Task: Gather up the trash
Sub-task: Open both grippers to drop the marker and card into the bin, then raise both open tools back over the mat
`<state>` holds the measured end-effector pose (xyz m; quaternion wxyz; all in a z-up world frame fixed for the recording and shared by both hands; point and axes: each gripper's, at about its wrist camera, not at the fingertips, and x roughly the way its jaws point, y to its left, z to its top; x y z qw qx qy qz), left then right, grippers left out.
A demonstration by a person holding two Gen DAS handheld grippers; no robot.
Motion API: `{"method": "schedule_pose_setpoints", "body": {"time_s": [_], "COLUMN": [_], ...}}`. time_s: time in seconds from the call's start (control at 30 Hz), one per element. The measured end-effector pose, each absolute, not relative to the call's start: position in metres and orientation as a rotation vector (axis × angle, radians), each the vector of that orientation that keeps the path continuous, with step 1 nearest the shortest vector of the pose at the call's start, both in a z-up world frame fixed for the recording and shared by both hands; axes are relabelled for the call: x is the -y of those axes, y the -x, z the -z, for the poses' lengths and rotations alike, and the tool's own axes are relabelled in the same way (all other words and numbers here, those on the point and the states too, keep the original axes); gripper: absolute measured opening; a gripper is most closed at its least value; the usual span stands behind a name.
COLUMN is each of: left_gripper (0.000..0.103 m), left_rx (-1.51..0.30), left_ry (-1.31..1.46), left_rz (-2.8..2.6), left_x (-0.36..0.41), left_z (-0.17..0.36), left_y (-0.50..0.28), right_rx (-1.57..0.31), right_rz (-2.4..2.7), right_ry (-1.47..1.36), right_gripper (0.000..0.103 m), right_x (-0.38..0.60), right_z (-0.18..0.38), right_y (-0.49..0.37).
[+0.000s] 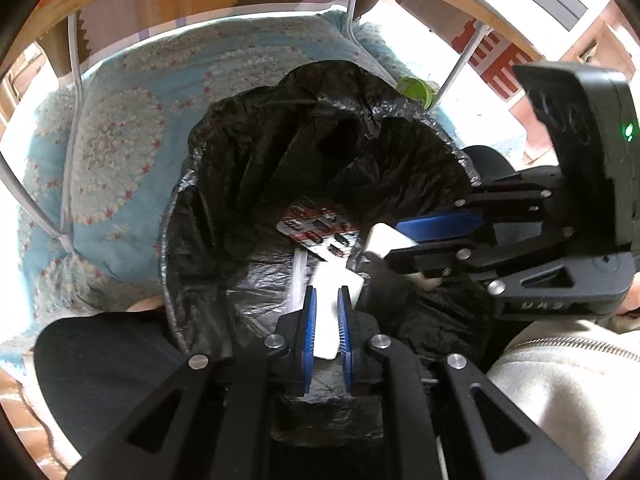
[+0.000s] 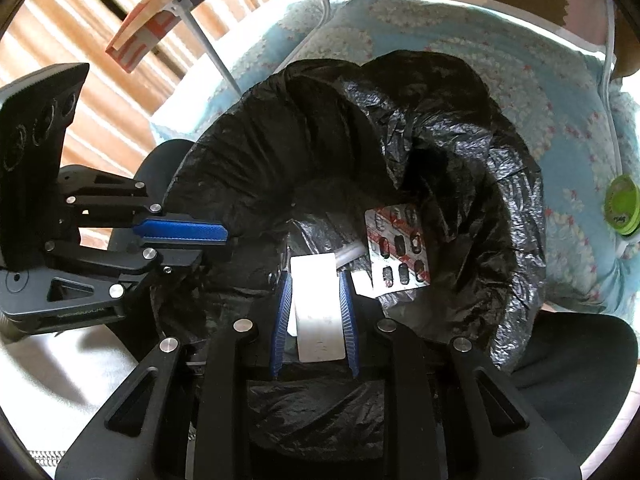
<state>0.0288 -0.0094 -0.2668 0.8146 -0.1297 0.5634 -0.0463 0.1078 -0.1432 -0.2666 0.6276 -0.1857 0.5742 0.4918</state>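
Left tongs clamping narrow on a thin white scrap; right tongs gripping a wider white block. Both hanging nose-down over the open mouth of the black trash bag, sitting on a blue quilted bed. Already lying at the bag's bottom: a used blister pack and a clear straw. Looking like the drop-off step of the collecting, with both pieces poised above the bag's hollow. Next probably calling for spreading each pair so the pieces fall clear inside, then lifting away without snagging the crinkled liner. Green round lid waiting on the quilt beside the bag, possibly the following pick.
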Motion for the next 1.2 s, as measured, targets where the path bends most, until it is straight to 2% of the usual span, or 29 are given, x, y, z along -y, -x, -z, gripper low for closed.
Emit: {"method": "schedule_pose_setpoints", "body": {"time_s": [0.2, 0.3, 0.37, 0.4, 0.93, 1.2], "left_gripper": [0.012, 0.026, 0.040, 0.041, 0.041, 0.041], "left_rx": [-1.172, -1.151, -1.125, -1.115, -0.910, -0.844], "left_ry": [0.306, 0.311, 0.292, 0.282, 0.149, 0.129], "left_rz": [0.112, 0.113, 0.115, 0.118, 0.134, 0.097], "left_x": [0.009, 0.009, 0.011, 0.011, 0.001, -0.016], "left_z": [0.257, 0.249, 0.241, 0.237, 0.143, 0.118], "left_y": [-0.028, -0.027, -0.026, -0.026, -0.046, -0.066], "right_rx": [-1.313, -1.300, -1.290, -1.287, -1.049, -0.966], "right_rz": [-1.123, -1.115, -1.110, -1.108, -1.134, -1.127], "right_ry": [0.397, 0.380, 0.362, 0.355, 0.322, 0.304], "right_gripper": [0.033, 0.033, 0.033, 0.033, 0.033, 0.033], "right_x": [0.147, 0.151, 0.154, 0.156, 0.159, 0.150], "right_z": [0.263, 0.258, 0.253, 0.250, 0.161, 0.131], "right_y": [-0.111, -0.114, -0.117, -0.118, -0.138, -0.158]}}
